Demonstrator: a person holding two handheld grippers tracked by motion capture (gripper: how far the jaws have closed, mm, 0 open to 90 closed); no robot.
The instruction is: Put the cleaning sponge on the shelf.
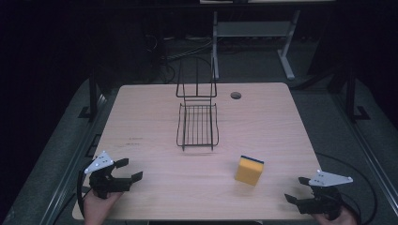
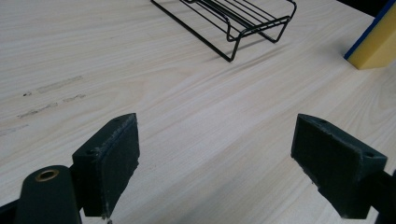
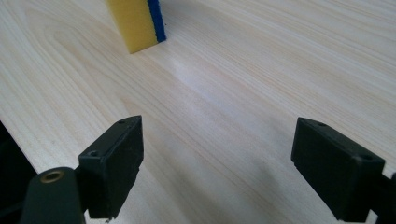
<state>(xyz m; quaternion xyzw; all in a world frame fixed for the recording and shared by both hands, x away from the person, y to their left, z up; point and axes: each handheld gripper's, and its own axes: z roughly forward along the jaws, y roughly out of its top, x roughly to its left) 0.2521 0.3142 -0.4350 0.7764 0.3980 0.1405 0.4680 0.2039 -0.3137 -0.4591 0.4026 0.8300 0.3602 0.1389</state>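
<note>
A yellow sponge [image 1: 249, 170] with a blue top edge stands upright on the wooden table [image 1: 155, 117], right of centre near the front. A black wire rack [image 1: 197, 123] sits at the table's middle, its tall back towards the far side. My left gripper [image 1: 128, 170] rests open at the front left corner, held by a hand, nothing between its jaws. My right gripper [image 1: 298, 190] is open at the front right corner, pointing left. The left gripper view has the rack [image 2: 238, 18] ahead and the sponge [image 2: 376, 39] at the right edge. The right gripper view has the sponge [image 3: 137, 23] ahead.
A round cable hole [image 1: 235, 95] lies in the tabletop behind the rack to the right. A white desk frame [image 1: 253, 33] stands on the dark floor beyond the table. Cables trail off both front corners.
</note>
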